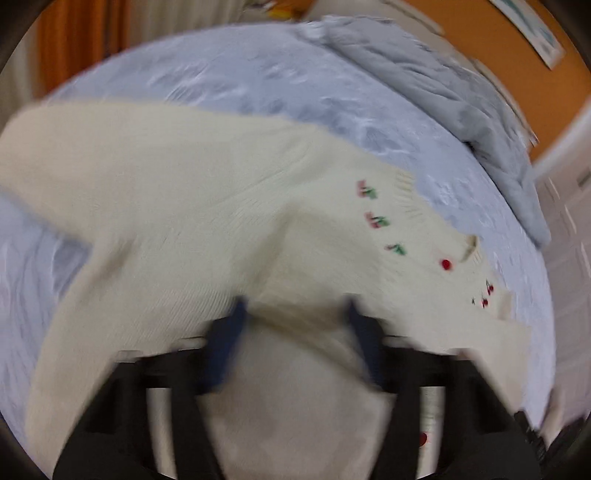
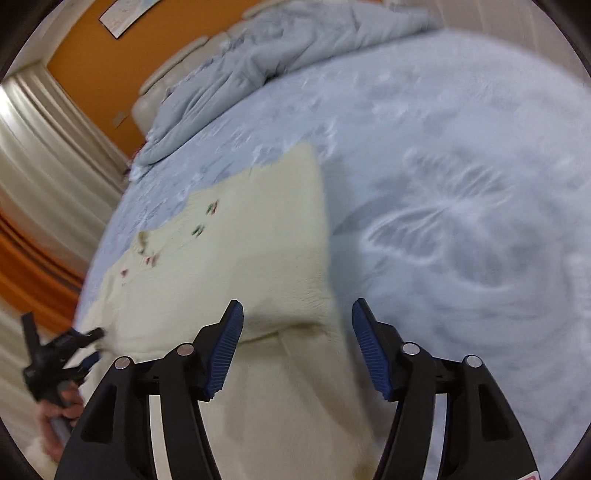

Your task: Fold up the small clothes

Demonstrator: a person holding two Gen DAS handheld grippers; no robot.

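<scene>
Clearly, a cream sweater lies spread on a bed covered by a pale blue sheet, with small red and green embroidered figures and a red button running along one side. A rumpled grey blanket is heaped at the far end of the bed, against an orange wall.

From the left wrist view, which is blurred, the left tool hangs low over the sweater. Its blue pads stand apart with cream cloth bunched between them; the blur hides whether the pads press on that cloth, so I cannot tell if it is grasped.

From the right wrist view, the right tool is over the near end of the sweater, close to the garment's right edge where it meets the bare sheet. Its jaws stand apart and released, with cloth visible below the gap but neither blue pad touching it. A folded flap of the sweater runs toward the camera beneath this tool. At the lower left of this view the left tool appears at the sweater's other edge, held by a hand.
</scene>
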